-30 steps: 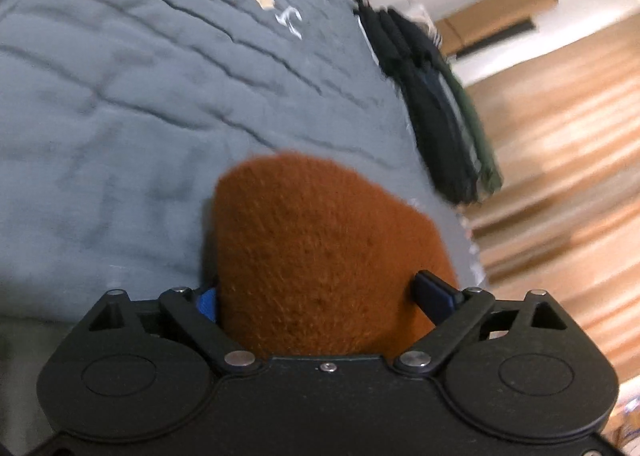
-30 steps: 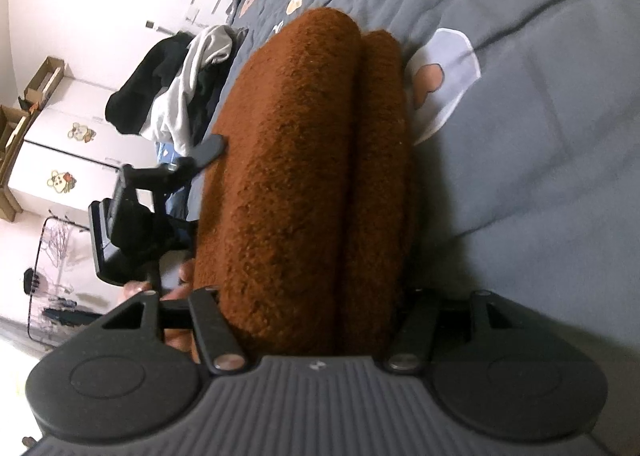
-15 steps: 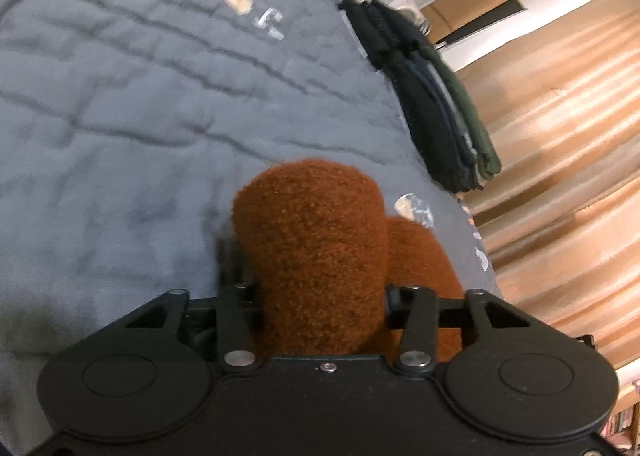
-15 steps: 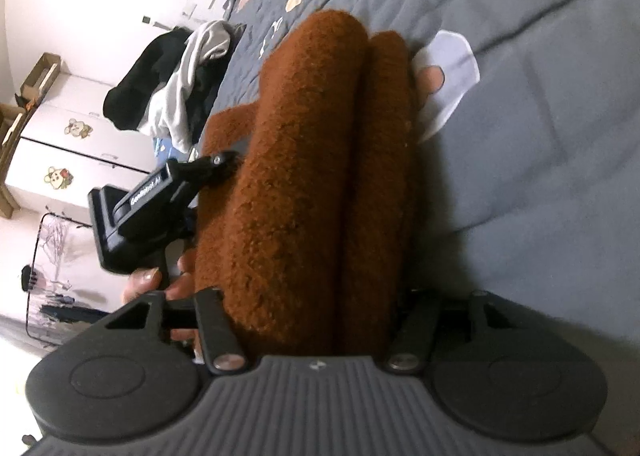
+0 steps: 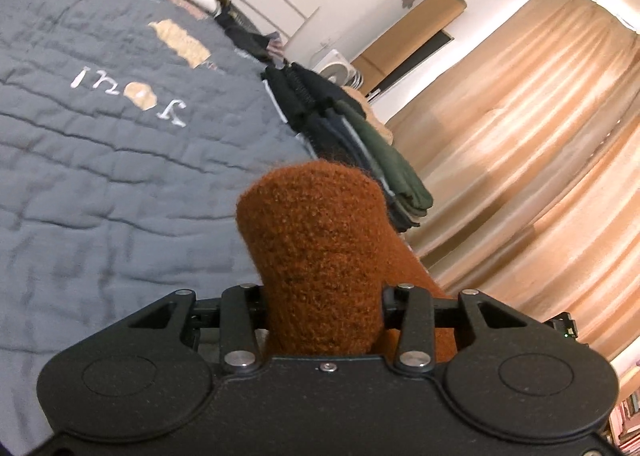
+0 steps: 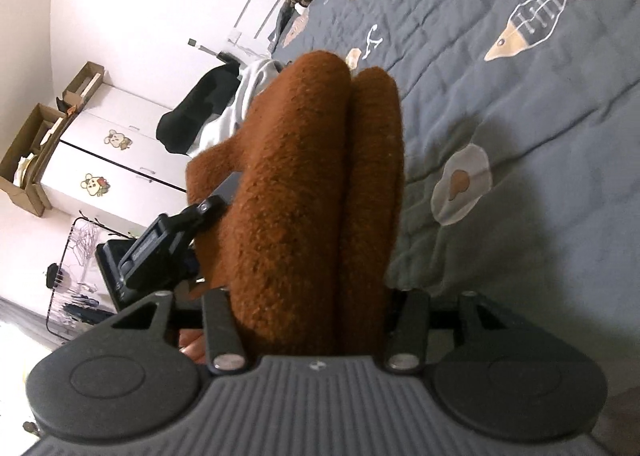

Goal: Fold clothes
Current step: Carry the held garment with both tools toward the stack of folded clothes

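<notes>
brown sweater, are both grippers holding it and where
Yes. The left gripper clamps a rolled fold of the brown sweater; the right gripper clamps two bunched folds.

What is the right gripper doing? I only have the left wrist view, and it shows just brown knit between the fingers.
Observer: The right gripper is shut on the same brown sweater, which shows there as two thick folds side by side.
Operator: Can you see my left gripper from that side?
Observer: Yes. The left gripper grips the sweater's left edge, with part of a hand showing below it.
Operator: Are there any unfolded clothes around?
Observer: A loose heap of black and white clothes lies behind the sweater, at the edge of the grey quilt.
</notes>
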The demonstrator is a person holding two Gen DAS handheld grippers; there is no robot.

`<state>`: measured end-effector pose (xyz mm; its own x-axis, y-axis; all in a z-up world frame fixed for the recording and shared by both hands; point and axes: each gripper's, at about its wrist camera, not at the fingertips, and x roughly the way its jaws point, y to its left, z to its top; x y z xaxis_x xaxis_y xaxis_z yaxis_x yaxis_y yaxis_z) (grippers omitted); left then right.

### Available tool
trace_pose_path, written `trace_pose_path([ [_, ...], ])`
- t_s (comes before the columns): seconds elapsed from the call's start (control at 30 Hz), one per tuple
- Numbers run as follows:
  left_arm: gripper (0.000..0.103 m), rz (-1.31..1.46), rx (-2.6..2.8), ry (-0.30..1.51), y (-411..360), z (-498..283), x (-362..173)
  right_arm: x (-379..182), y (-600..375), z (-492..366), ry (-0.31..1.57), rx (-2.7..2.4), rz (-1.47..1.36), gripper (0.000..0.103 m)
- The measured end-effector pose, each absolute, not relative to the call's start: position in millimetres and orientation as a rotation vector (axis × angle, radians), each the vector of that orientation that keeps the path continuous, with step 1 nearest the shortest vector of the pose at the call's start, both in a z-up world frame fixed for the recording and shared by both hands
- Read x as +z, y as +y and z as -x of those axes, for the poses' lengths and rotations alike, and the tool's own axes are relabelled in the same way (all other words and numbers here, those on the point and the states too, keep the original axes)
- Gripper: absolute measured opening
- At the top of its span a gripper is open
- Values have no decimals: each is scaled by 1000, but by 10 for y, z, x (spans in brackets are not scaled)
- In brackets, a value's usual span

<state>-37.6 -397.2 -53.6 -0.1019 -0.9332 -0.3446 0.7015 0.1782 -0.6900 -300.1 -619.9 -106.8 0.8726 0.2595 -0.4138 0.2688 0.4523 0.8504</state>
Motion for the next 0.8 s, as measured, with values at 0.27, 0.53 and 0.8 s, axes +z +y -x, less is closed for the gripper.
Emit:
trace_pose_path([
  [0.27, 39, 342, -1402, 865, -4057, 886, -314, -952, -6314, 3350, 526, -14, -1124, 48],
  [0.53, 39, 346, -1418, 810, -4192, 1461, 40, -553, -6460, 3843, 487, -39, -1070, 48],
  [0.8, 39, 343, -1423, 754, -4167, 2065, 228, -376, -6458, 4351, 476, -65, -1026, 48],
])
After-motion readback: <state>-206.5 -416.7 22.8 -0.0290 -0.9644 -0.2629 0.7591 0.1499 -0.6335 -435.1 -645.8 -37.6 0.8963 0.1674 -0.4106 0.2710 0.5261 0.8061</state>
